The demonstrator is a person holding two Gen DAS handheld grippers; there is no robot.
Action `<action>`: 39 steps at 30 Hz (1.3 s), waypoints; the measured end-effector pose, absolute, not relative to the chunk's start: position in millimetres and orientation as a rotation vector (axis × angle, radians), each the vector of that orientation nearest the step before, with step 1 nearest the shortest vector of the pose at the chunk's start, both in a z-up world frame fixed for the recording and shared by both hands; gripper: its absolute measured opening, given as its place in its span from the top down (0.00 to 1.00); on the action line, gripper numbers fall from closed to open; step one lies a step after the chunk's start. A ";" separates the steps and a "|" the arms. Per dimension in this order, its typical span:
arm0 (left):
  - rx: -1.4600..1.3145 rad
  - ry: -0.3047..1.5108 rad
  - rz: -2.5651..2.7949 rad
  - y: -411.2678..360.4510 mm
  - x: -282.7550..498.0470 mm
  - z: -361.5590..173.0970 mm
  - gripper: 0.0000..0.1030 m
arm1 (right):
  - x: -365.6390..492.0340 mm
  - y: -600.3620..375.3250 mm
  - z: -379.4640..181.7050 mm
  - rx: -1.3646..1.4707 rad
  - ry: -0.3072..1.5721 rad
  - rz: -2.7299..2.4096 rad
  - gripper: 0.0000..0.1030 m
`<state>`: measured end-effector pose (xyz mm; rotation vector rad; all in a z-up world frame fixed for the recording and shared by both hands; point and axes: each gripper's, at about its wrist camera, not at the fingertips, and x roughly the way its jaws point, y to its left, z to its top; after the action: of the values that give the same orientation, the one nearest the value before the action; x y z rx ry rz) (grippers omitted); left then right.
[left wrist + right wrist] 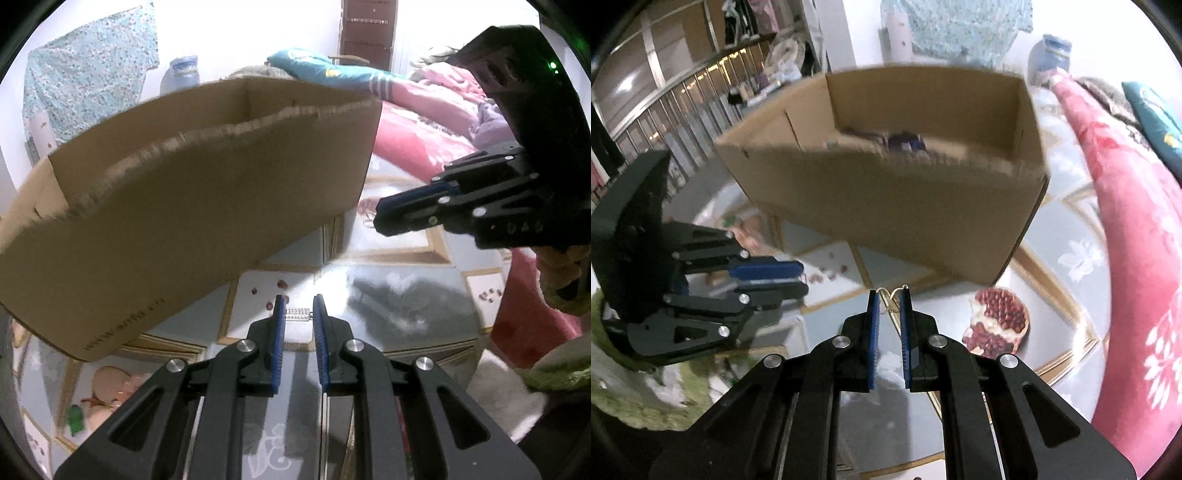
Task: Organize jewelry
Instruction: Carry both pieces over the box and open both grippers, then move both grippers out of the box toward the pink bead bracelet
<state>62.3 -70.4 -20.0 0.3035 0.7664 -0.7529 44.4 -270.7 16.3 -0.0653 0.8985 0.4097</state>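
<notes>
A brown cardboard box (207, 177) stands on the patterned tabletop; in the right wrist view (886, 192) dark small items lie inside it. My left gripper (299, 306) hovers low, jaws narrowly apart, with a small silver bar-shaped piece (297, 314) between the fingertips. My right gripper (889, 299) holds thin gold wire earrings (892, 297) between its fingertips, in front of the box. In the left wrist view the right gripper (384, 218) appears at right; in the right wrist view the left gripper (801, 277) appears at left.
A glossy tabletop (406, 295) with floral and pomegranate pictures (997, 321) lies under both grippers. A red floral quilt (1137, 258) runs along the right. A glass cabinet (665, 92) stands at back left.
</notes>
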 end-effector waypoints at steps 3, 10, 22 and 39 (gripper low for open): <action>0.289 0.719 -0.767 -64.9 57.7 1.6 0.86 | 39.5 -268.6 38.4 -0.050 0.832 0.430 0.92; 0.230 0.560 -0.782 -49.8 69.1 68.6 0.86 | 62.5 -257.9 81.7 -0.059 0.705 0.457 0.92; 0.185 0.754 -0.666 -61.2 175.7 42.0 0.86 | 156.5 -253.1 55.0 -0.055 0.844 0.407 0.91; 0.136 0.712 -0.588 -37.2 165.3 53.7 0.73 | 124.0 -302.2 82.8 0.093 0.714 0.406 0.88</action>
<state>165.3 -37.2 53.7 0.1363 0.7121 -0.5881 124.0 -302.2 82.8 0.0925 0.7144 0.4065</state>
